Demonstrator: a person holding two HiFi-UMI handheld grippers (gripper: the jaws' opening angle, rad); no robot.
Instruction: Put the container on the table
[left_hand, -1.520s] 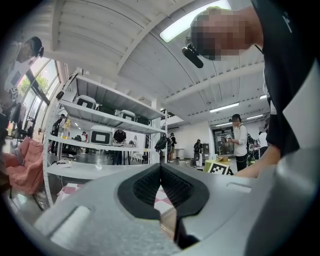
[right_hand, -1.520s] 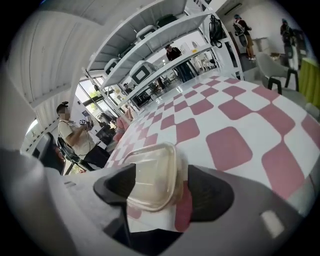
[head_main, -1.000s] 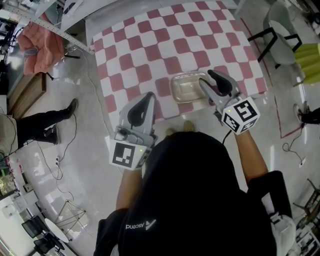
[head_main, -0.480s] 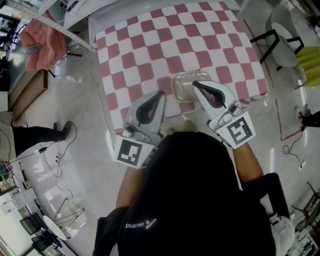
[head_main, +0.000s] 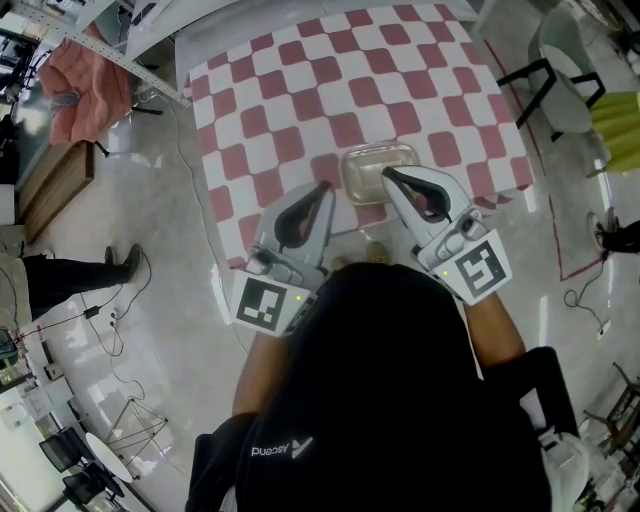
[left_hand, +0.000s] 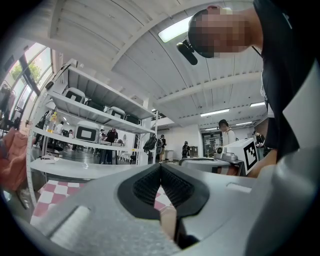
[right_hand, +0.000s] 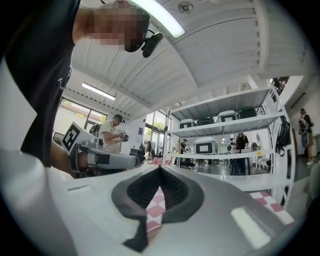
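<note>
A clear, shallow container (head_main: 365, 168) lies on the red-and-white checked table (head_main: 300, 90), close to its near edge. My right gripper (head_main: 386, 173) is held above the container's near right part, jaws shut and empty. In the right gripper view my right gripper (right_hand: 160, 168) shows its black pads pressed together, with checked cloth below. My left gripper (head_main: 325, 187) hovers just left of the container, over the table's near edge, also shut on nothing. In the left gripper view my left gripper (left_hand: 160, 165) shows its pads meeting at the tip.
A black chair (head_main: 545, 72) and a yellow-green object (head_main: 618, 122) stand right of the table. Pink cloth (head_main: 85, 85) hangs on a rack at the left, and a person's legs (head_main: 75, 270) and floor cables (head_main: 115, 320) are nearby. White shelving (right_hand: 225, 127) lies beyond the table.
My right gripper stood open at the container's right side; it has since shut empty, lifted and drawn back toward me. The container stays on the table. The left gripper hardly moved.
</note>
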